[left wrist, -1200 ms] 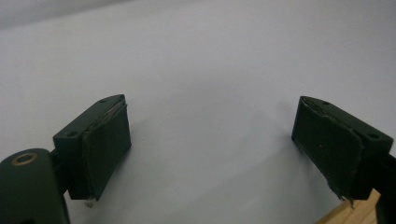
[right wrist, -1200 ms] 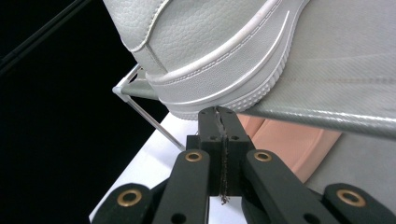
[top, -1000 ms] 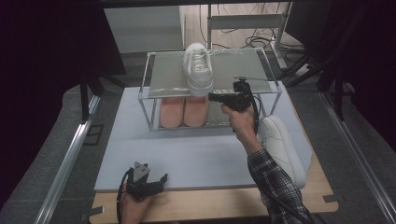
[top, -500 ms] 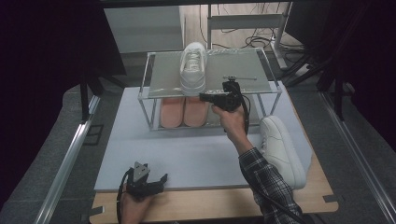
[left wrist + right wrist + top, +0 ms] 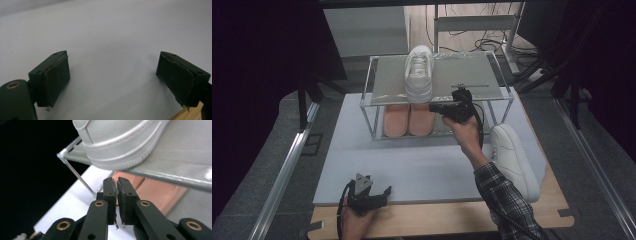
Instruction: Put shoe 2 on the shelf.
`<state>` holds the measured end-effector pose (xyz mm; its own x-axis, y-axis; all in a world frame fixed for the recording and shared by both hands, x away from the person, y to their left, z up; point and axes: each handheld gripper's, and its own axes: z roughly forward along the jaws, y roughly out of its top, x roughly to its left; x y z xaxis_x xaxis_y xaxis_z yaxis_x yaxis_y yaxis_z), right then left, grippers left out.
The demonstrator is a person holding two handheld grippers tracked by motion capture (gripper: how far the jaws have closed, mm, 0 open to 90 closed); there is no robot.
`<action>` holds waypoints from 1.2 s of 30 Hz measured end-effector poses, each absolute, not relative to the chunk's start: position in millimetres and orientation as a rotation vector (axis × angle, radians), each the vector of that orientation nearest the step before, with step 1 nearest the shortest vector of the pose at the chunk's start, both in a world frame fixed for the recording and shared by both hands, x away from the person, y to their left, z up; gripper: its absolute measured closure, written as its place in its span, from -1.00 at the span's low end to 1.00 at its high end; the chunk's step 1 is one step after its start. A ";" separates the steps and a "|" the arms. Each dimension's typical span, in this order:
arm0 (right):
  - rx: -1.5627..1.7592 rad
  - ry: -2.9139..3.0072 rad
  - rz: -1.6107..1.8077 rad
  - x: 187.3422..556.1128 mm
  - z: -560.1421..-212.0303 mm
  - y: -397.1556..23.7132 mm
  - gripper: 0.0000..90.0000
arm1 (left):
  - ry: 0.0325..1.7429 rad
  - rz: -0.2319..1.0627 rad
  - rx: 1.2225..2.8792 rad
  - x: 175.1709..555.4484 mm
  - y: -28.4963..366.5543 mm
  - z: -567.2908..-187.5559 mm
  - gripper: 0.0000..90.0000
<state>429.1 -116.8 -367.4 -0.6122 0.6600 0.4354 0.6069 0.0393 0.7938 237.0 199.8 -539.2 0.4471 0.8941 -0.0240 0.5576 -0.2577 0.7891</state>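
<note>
Two white sneakers: one (image 5: pixel 419 72) on top of the metal shoe rack (image 5: pixel 377 112), one (image 5: pixel 513 161) on the table to the right of the rack. Two pink shoes, side by side on the rack's lower shelf, left one (image 5: pixel 396 120) and right one (image 5: pixel 421 119). One rack. Two grippers: left gripper (image 5: pixel 371 194) in front of the rack, right gripper (image 5: pixel 435 107) at its front edge.
</note>
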 end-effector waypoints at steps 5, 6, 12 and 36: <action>1.299 2.250 1.528 418.6 -366.0 -121.8 0.78 | 1.217 0.567 1.947 237.0 199.9 -539.2 -0.74; 1.287 2.257 1.507 416.5 -366.4 -122.9 0.75 | 1.217 0.567 1.947 237.0 199.9 -539.2 -0.74; 1.215 2.289 1.389 405.7 -371.8 -128.2 0.61 | 1.218 0.568 1.948 237.0 199.9 -539.0 -0.74; 1.186 2.318 1.166 371.7 -392.3 -174.6 0.38 | 1.218 0.567 1.946 237.0 199.8 -539.1 -0.74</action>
